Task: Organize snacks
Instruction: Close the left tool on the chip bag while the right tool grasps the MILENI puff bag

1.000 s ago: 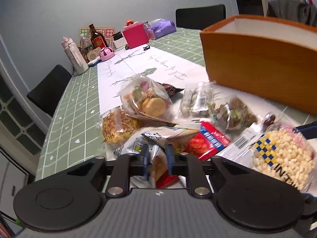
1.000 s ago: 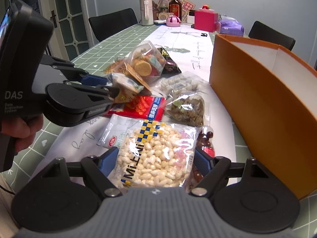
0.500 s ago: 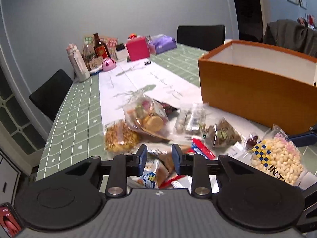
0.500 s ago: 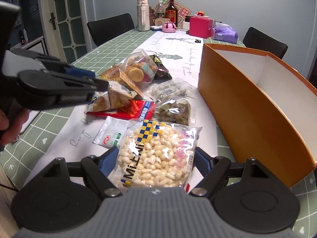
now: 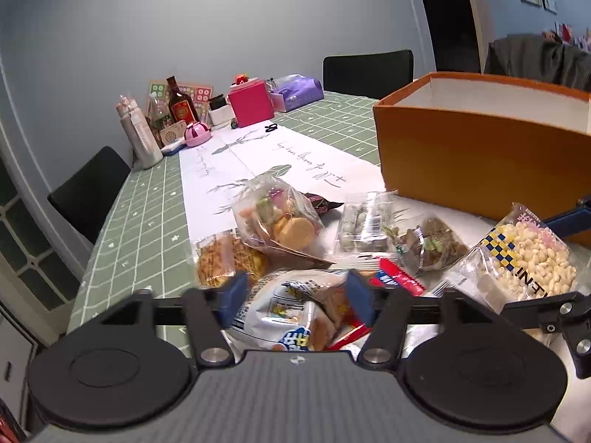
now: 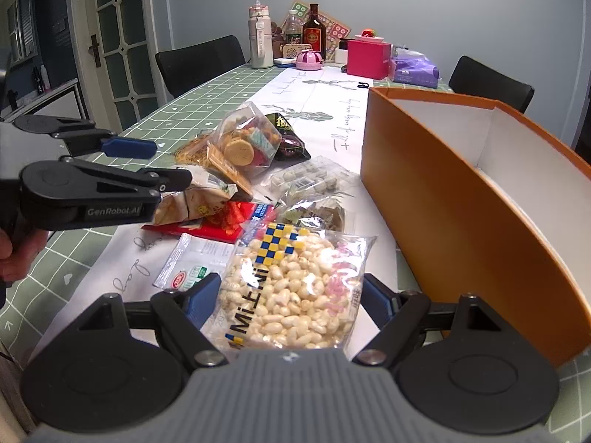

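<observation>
Left tongs (image 5: 295, 297) and right tongs (image 6: 291, 301) both spread wide, low, side by side.

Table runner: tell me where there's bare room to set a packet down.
Free: the white runner between the snack pile and the pink box, and the green cloth left of it. Crowded: beside the orange box.
</observation>
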`<state>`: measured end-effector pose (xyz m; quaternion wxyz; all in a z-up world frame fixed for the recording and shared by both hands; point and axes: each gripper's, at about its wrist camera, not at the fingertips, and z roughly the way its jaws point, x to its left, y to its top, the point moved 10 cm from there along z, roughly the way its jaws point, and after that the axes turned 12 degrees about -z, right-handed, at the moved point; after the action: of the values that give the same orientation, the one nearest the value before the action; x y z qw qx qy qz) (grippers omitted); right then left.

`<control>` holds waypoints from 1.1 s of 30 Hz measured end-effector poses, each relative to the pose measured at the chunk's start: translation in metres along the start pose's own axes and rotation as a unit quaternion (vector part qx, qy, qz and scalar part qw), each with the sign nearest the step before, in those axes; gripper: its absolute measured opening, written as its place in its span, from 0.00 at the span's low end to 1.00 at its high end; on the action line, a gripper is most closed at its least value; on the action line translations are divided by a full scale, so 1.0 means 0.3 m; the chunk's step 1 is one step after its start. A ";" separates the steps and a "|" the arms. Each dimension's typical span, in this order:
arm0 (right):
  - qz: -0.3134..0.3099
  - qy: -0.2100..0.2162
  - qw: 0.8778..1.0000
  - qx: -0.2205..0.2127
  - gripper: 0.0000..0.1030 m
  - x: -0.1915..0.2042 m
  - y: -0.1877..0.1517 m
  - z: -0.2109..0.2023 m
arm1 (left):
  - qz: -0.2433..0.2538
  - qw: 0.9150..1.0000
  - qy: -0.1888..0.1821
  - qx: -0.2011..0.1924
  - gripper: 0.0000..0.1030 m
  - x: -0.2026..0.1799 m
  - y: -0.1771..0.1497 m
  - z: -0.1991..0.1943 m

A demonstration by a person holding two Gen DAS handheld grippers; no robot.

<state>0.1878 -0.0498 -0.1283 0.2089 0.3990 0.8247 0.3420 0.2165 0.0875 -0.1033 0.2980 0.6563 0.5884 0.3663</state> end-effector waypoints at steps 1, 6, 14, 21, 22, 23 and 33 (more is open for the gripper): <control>0.001 0.001 1.000 0.002 0.77 -0.002 -0.001 0.010 | 0.010 1.000 0.001 -0.003 0.80 -0.002 -0.003 0.002; 0.007 0.004 1.000 0.005 0.77 -0.010 -0.008 0.040 | 0.048 0.999 -0.005 0.001 0.80 -0.037 -0.035 0.028; 0.008 0.005 1.000 -0.004 0.77 -0.019 -0.009 0.038 | 0.038 0.999 0.008 0.027 0.82 -0.017 -0.064 0.105; 0.009 0.004 1.000 -0.006 0.77 -0.019 -0.011 0.036 | 0.028 0.998 0.018 0.054 0.86 -0.005 -0.095 0.143; 0.007 0.004 1.000 -0.006 0.77 -0.017 -0.010 0.037 | 0.023 0.998 0.020 0.053 0.82 -0.002 -0.095 0.143; 0.005 0.003 1.000 -0.006 0.77 -0.015 -0.010 0.038 | 0.016 0.998 0.019 0.054 0.81 -0.002 -0.095 0.143; 0.003 0.003 1.000 0.006 0.77 -0.008 -0.010 0.030 | -0.009 0.998 0.034 0.054 0.58 0.011 -0.070 0.084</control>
<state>0.1932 -0.0494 -0.1364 0.2033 0.4014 0.8262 0.3390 0.2261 0.0947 -0.1342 0.2455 0.6536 0.6226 0.3533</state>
